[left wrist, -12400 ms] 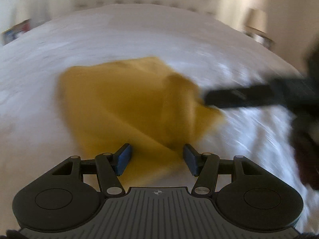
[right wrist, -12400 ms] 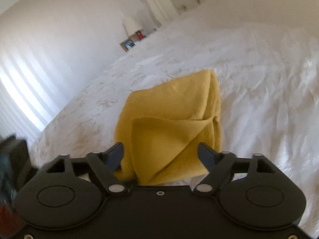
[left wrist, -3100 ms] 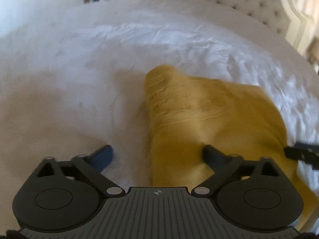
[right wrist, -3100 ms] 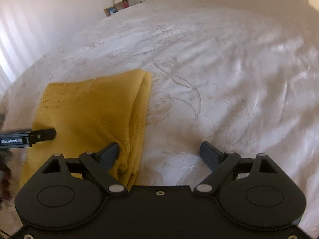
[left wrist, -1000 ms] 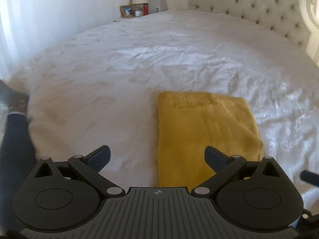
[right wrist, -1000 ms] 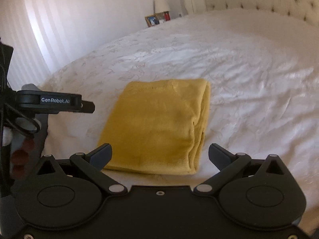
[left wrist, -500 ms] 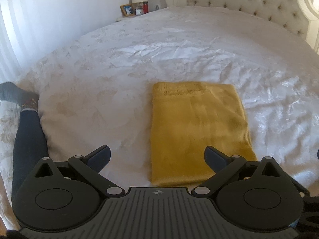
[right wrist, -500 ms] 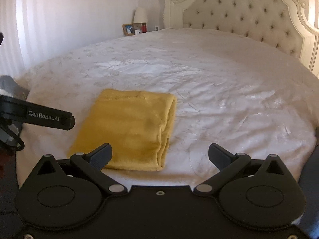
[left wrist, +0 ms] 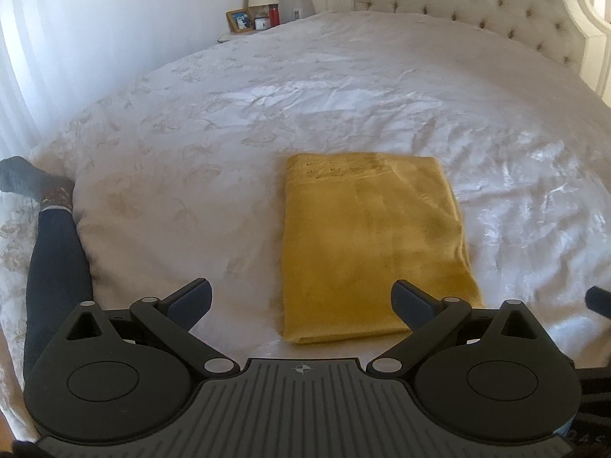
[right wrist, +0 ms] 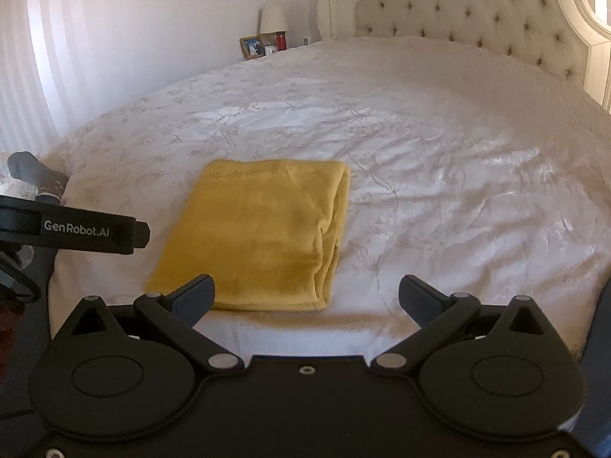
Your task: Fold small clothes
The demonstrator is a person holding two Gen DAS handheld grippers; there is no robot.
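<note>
Yellow folded cloth (left wrist: 372, 246) lies flat on the white bedspread (left wrist: 229, 152), ahead of both the left gripper (left wrist: 303, 299) and right gripper (right wrist: 307, 295), fingers spread wide, holding nothing.

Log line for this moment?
yellow garment: folded, flat on bed | left gripper: open, empty | right gripper: open, empty

A yellow cloth (right wrist: 263, 236) lies folded flat on the white bed (right wrist: 439, 152). The right gripper (right wrist: 306, 297) hangs wide open near it. The left gripper (right wrist: 91, 231) pokes in, maybe open too.
</note>
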